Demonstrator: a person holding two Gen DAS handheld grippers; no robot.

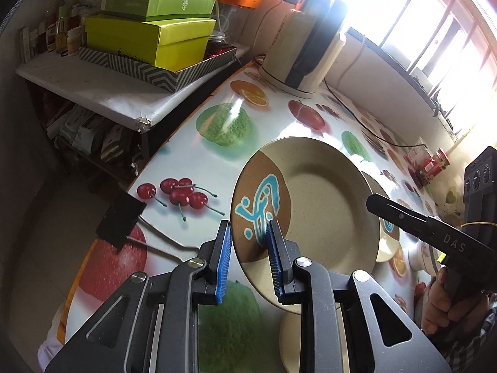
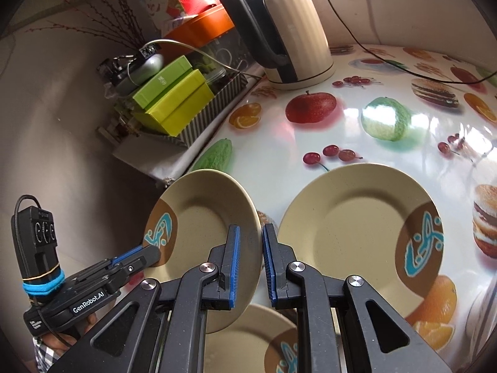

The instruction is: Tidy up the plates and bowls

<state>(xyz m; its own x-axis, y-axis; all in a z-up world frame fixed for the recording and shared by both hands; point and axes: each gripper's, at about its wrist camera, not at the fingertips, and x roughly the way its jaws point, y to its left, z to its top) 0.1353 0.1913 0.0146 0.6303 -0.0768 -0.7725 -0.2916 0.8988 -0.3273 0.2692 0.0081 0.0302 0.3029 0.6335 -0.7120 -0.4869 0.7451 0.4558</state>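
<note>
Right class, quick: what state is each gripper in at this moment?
Left gripper: shut on the lifted plate's rim.
Right gripper: shut on the same plate's opposite rim.

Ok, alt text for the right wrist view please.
Both tongs grip one tilted beige plate above a fruit-print table: right tongs on its near rim, left tongs on its brown patch. A second plate lies flat alongside, a third below.

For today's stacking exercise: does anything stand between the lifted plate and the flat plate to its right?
Nothing visible: only tablecloth lies between lifted plate and flat plate, besides the right tongs gripping the rim.
</note>
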